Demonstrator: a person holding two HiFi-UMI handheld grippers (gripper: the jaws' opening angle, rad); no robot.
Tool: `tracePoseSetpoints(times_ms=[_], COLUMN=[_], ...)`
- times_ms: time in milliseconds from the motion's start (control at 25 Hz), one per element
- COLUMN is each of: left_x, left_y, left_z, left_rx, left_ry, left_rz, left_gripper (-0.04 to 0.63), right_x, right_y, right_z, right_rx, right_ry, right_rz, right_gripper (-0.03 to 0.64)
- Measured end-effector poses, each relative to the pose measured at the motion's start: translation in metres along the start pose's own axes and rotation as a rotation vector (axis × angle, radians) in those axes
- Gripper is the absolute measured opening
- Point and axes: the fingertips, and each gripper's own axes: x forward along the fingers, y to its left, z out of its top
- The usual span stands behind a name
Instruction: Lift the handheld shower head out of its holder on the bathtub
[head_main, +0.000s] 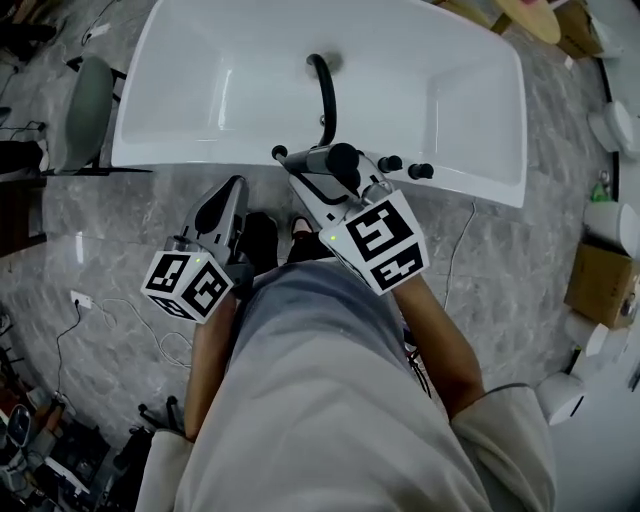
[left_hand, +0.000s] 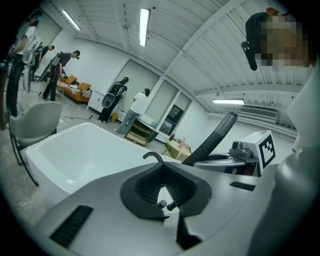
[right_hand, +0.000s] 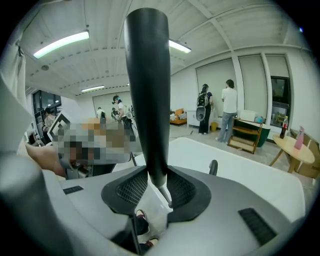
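The black handheld shower head (right_hand: 147, 95) stands up from between the pads of my right gripper (right_hand: 152, 186), which is shut on its narrow lower end. In the head view the right gripper (head_main: 335, 168) holds the shower head (head_main: 340, 158) just above the near rim of the white bathtub (head_main: 200, 155), beside two black knobs (head_main: 405, 167). My left gripper (head_main: 228, 195) hangs to the left over the floor, its pads together on nothing. From the left gripper (left_hand: 162, 175) view, the shower head (left_hand: 216, 136) slants up at right.
A black curved spout (head_main: 322, 85) arches over the tub. A grey chair (head_main: 88, 110) stands left of the tub, a cardboard box (head_main: 600, 285) at right. Cables (head_main: 110, 320) lie on the marble floor. People stand far off in the room (right_hand: 229, 107).
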Motion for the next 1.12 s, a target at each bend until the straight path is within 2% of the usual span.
tracePoseSetpoints(times_ms=[480,840,1120], left_x=[0.001,-0.008,-0.022], left_y=[-0.011,-0.011,-0.002], left_z=[-0.001,0.005,0.012], left_rx=[0.007,0.007,-0.002], left_ry=[-0.008,-0.036,-0.05], left_rz=[0.002,0.015,0.019], left_gripper=[0.006,0.006,0.006], right_x=[-0.03,-0.037,-0.035], right_y=[0.0,0.003,0.015], right_z=[0.018,0.022,0.037], right_rx=[-0.04,-0.024,-0.055], right_ry=[-0.053,-0.089,-0.093], right_rz=[0.044,0.02,0.022], right_gripper=[0.132,0.131,0.131])
